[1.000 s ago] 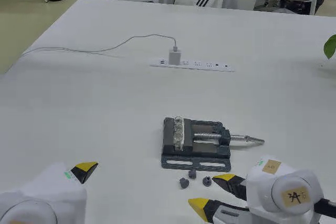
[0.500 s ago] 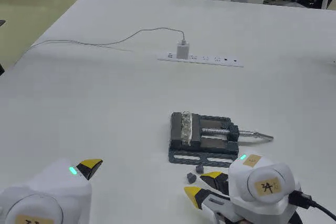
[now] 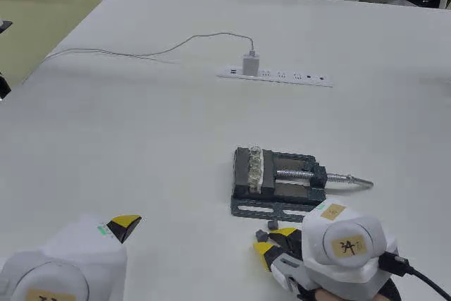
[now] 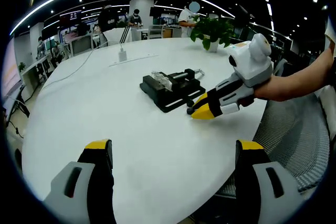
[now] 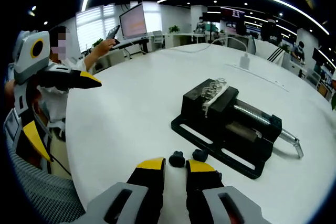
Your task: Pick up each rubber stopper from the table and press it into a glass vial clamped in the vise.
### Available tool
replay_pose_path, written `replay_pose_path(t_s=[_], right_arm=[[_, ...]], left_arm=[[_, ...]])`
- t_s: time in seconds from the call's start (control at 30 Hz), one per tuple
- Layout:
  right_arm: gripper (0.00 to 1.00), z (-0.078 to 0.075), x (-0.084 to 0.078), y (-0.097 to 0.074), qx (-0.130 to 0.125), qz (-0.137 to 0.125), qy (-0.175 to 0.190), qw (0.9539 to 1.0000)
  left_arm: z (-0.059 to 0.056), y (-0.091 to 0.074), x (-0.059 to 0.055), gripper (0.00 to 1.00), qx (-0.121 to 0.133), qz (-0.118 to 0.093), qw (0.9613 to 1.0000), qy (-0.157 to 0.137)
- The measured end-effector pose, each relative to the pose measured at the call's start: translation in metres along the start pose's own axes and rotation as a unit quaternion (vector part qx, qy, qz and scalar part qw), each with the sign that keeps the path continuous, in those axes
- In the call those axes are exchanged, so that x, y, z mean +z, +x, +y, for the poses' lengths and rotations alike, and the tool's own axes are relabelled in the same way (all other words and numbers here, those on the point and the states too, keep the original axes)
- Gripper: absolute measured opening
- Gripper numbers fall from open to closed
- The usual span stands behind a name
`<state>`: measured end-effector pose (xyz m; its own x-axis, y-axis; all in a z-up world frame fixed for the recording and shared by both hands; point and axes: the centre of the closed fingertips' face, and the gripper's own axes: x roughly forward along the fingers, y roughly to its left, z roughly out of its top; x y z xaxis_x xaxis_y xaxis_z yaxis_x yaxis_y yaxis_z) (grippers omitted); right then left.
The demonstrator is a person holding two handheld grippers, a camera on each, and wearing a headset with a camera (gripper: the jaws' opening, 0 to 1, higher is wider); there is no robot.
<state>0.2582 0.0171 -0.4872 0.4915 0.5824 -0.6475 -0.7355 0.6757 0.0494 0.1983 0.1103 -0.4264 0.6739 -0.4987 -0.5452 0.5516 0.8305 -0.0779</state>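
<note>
Right fingers (image 5: 151, 169) beside stoppers (image 5: 176, 158); tag (image 3: 348, 246) "3A"

A white table (image 3: 141, 118) carries a dark vise (image 3: 278, 209) near its front edge. Two small dark stoppers (image 5: 176, 158) lie just beside the vise's base. Farther back lies a white power strip (image 3: 278, 75) with a charger (image 3: 251, 63) and a trailing cable (image 3: 141, 53).

White right claw (image 3: 272, 241), yellow-tipped black jaws, tan handwritten label (image 3: 348, 246), black cable (image 3: 416, 277).
</note>
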Motion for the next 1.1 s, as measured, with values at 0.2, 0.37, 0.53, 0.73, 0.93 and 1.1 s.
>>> replay_pose_path(t_s=[0.2,0.37,0.53,0.73,0.93,1.1], right_arm=[[0.09,0.000,0.000,0.002,-0.001,0.002,-0.002,1.0000],[0.09,-0.001,-0.003,0.002,-0.003,0.007,-0.004,1.0000],[0.08,-0.001,-0.003,0.002,-0.005,0.008,-0.007,0.9999],[0.08,-0.002,-0.004,0.001,-0.005,0.009,-0.007,0.9999],[0.08,-0.005,-0.002,-0.004,-0.004,0.007,-0.014,0.9999],[0.08,-0.008,-0.001,-0.014,-0.001,0.006,-0.016,0.9999]], left_arm=[[-0.001,0.001,-0.002,0.96,-0.002,0.002,1.0000,0.000],[-0.001,0.001,-0.003,0.96,-0.002,0.002,1.0000,0.000],[-0.001,0.001,-0.003,0.96,-0.002,0.002,1.0000,0.000],[-0.002,0.002,-0.004,0.96,-0.004,0.003,1.0000,0.000],[-0.002,0.003,-0.003,0.95,-0.005,0.003,1.0000,0.001],[-0.004,0.005,0.000,0.94,-0.008,0.004,0.9999,0.006]])
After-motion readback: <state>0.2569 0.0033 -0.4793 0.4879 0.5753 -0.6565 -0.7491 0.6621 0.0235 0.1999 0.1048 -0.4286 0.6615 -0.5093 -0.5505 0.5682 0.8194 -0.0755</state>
